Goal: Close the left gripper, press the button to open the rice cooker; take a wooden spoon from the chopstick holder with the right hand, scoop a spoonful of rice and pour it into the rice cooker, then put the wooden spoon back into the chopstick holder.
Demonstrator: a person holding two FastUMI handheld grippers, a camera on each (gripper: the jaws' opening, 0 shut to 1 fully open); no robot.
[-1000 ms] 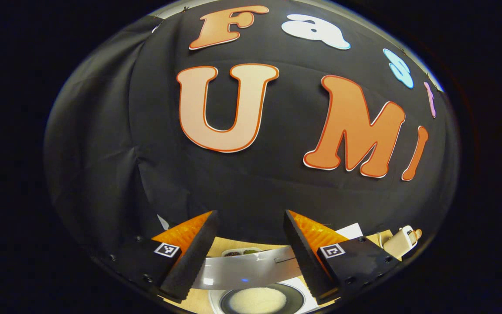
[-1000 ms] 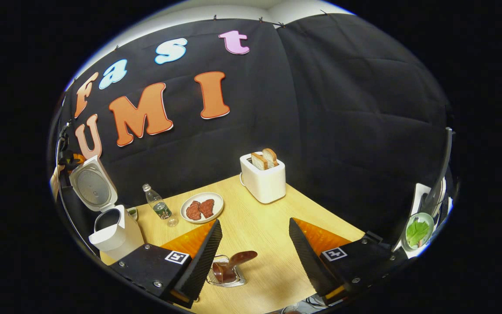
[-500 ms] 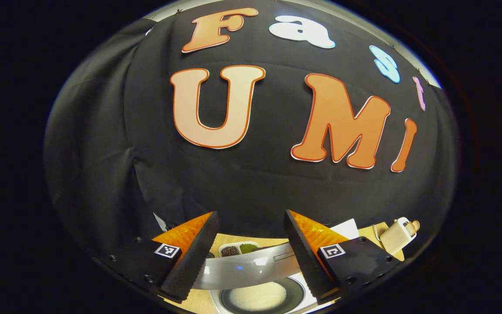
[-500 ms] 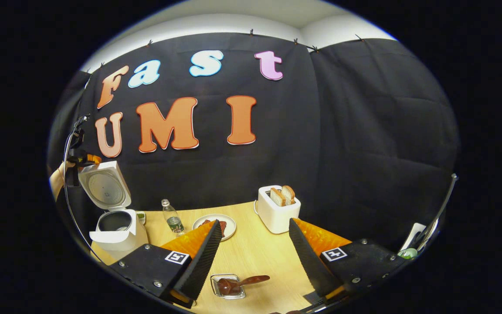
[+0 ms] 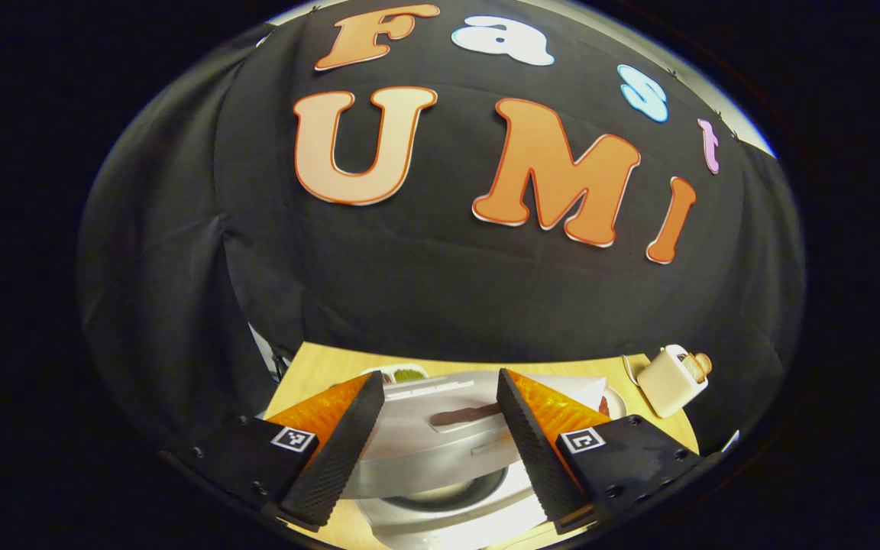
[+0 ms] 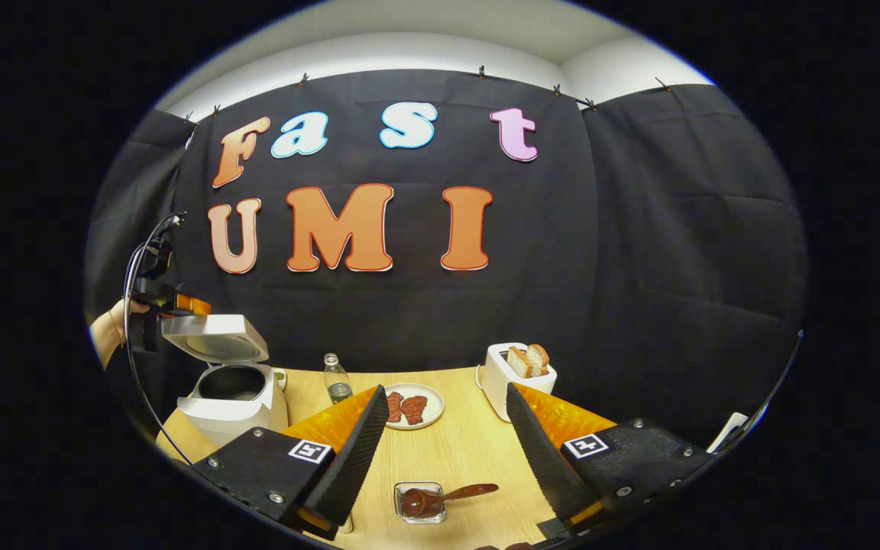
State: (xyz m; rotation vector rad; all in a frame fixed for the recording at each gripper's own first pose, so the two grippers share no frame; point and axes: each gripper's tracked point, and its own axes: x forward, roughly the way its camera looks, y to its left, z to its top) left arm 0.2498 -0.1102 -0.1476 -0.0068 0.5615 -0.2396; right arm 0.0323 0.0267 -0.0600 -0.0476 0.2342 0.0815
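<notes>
Right gripper (image 6: 440, 435): fingers held apart, nothing grasped, above the pale wooden surface (image 6: 463, 451).
Brown wooden spoon (image 6: 448, 495): laid in a small clear square holder (image 6: 418, 503), between the fingers.
Left gripper (image 5: 432, 428): fingers spread, nothing gripped, seen over the white rice cooker (image 5: 440, 451).
Cooker lid (image 6: 215, 338): seen half lowered over the pot.
Beyond: clear plastic bottle (image 6: 337, 380), white plate of meat (image 6: 409, 406), white toaster with bread (image 6: 518, 368).

No readable text, label, brand or number on objects.
</notes>
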